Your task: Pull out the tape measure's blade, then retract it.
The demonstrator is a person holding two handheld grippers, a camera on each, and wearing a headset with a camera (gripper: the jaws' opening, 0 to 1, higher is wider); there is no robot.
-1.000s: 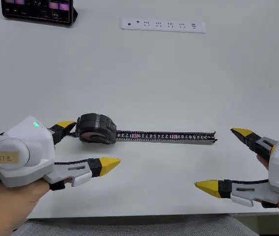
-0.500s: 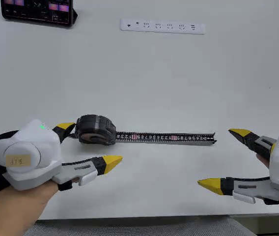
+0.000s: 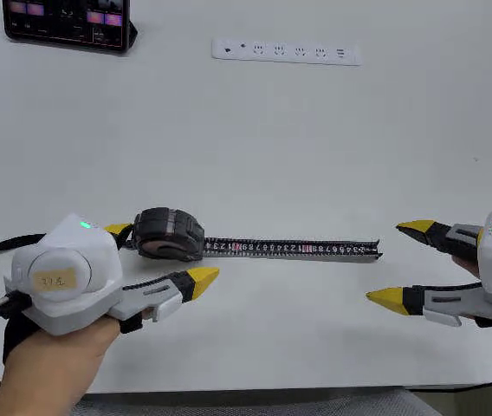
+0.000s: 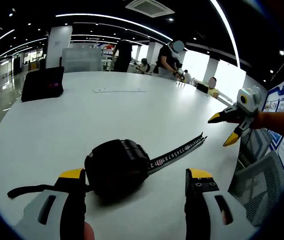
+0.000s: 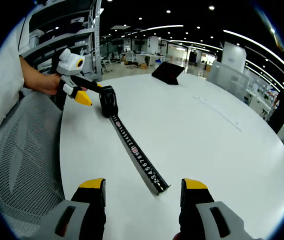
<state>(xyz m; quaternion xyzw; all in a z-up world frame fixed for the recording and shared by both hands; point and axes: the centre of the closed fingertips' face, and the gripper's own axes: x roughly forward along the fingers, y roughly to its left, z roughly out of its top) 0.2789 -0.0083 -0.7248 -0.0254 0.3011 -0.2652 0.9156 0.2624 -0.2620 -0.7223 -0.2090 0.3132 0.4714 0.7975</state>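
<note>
Tape measure [image 3: 168, 234] inside left hand-held gripper [image 3: 160, 253], blade [image 3: 289, 249] near right hand-held gripper [image 3: 399, 263] (both agape)

Open-plan office and lab floor, seen from a large white table

The broad white table [image 3: 315, 156] carried a white power strip [image 3: 286, 51] and a dark propped-up screen [image 3: 68, 19]. Long curved light strips [image 4: 107, 19] and an air vent [image 4: 149, 7] hung in a black ceiling dotted with spot lamps. Several people [image 4: 169, 57] were gathered beyond the table's far edge, near bright windows [image 4: 222, 75]. Metal shelving racks [image 5: 77, 35] rose behind a grey mesh office chair [image 5: 17, 165]. Rows of desks [image 5: 142, 57] stretched away across the deep, open hall.
</note>
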